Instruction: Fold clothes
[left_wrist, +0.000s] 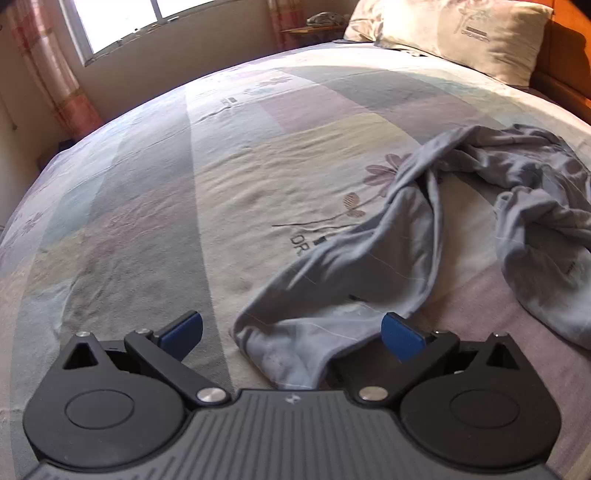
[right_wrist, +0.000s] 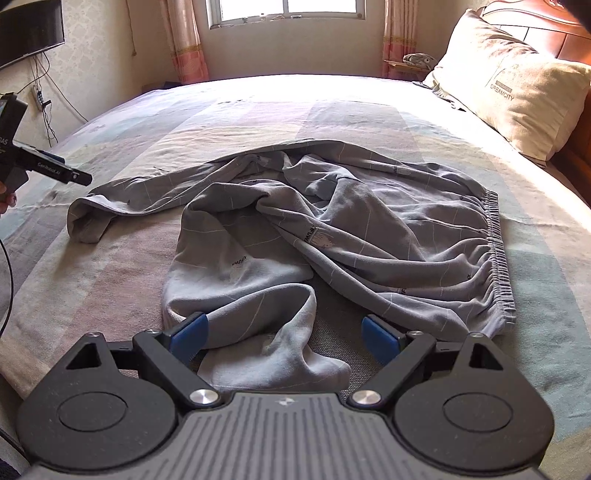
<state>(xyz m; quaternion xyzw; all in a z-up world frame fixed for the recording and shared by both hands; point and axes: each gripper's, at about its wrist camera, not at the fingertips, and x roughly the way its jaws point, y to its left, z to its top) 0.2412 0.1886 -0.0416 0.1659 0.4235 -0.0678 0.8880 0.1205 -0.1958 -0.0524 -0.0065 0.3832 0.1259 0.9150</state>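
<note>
A pair of grey pyjama trousers (right_wrist: 332, 229) lies crumpled on the bed, its elastic waistband (right_wrist: 496, 251) to the right and both legs twisted toward the left and front. In the left wrist view one trouser leg (left_wrist: 354, 266) runs down to its cuff, which lies between the blue pads of my left gripper (left_wrist: 291, 334); the jaws stand wide open. My right gripper (right_wrist: 284, 334) is open too, low over the other leg's cuff (right_wrist: 280, 347), with its pads on either side of the cloth. The left gripper's body (right_wrist: 44, 166) shows at the far left of the right wrist view.
The bed (right_wrist: 110, 258) has a pastel patchwork sheet with flower prints. A cream pillow (right_wrist: 517, 96) leans on the wooden headboard (right_wrist: 576, 44) at the right. A window and pink curtains stand behind, a small bedside table (right_wrist: 402, 66) holds something, and cables hang on the left wall.
</note>
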